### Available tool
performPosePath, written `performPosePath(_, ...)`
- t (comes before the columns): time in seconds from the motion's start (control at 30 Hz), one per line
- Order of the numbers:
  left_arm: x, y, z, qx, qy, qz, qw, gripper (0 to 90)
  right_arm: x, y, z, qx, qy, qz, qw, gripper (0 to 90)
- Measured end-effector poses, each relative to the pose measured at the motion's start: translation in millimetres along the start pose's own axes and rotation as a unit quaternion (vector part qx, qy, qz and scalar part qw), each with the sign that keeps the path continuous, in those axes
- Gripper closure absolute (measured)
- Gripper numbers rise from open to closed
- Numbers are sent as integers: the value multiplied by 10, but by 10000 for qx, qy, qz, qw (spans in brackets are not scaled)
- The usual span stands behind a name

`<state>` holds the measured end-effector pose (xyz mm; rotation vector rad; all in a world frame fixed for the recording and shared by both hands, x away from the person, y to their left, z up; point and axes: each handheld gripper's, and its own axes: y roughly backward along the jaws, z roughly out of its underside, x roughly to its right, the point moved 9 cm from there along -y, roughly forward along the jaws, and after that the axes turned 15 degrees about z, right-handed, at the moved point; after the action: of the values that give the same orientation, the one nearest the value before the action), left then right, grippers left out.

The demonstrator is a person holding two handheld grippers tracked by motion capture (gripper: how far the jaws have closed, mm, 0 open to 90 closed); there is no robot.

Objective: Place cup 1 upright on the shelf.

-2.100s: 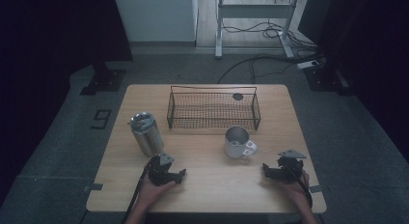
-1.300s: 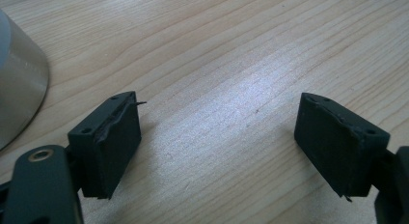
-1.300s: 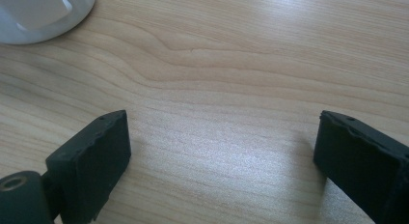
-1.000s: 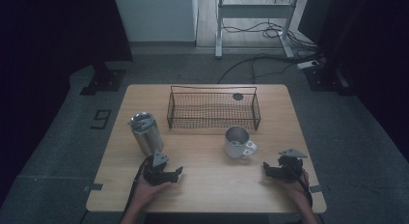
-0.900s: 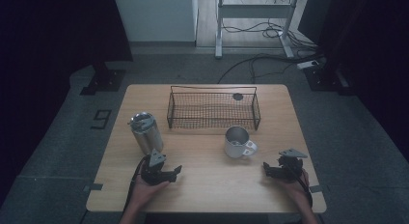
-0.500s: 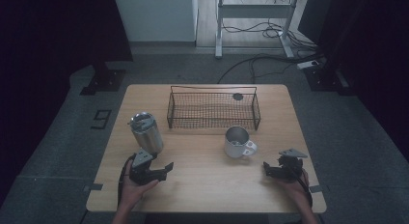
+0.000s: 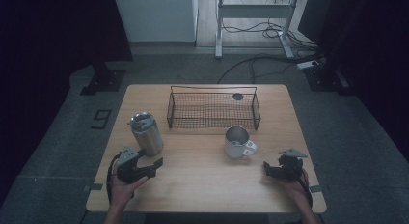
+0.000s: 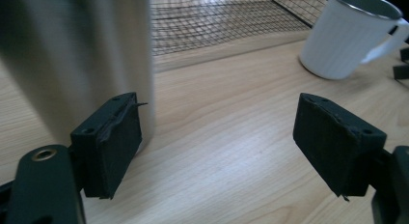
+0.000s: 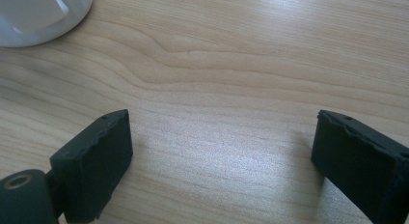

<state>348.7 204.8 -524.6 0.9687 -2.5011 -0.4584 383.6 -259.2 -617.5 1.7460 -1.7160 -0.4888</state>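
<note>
Steel tumbler, one white mug, one wire basket, two tools

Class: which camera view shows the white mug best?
The left gripper view: the mug is close, with ribbed wall, rim and handle clear. The high view shows it whole but small; the right gripper view catches a blurred part of its base.

A wooden table fills the middle of the high view, with a wire basket near the top, a metal cup left, and a white mug right.
</note>
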Motion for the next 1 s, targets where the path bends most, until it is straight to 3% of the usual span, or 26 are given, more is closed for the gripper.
performPosePath(0.23,-67,163,-59,174,51,-120,9998,181,8,-4,-2,-12,-39,32,10000,69)
performPosePath(0.47,-241,245,-18,226,254,-343,9988,181,10,-4,-2,-6,-35,34,10000,70)
performPosePath(1.0,-296,239,-2,229,316,-426,9983,174,14,-7,-3,-10,-48,50,10000,71)
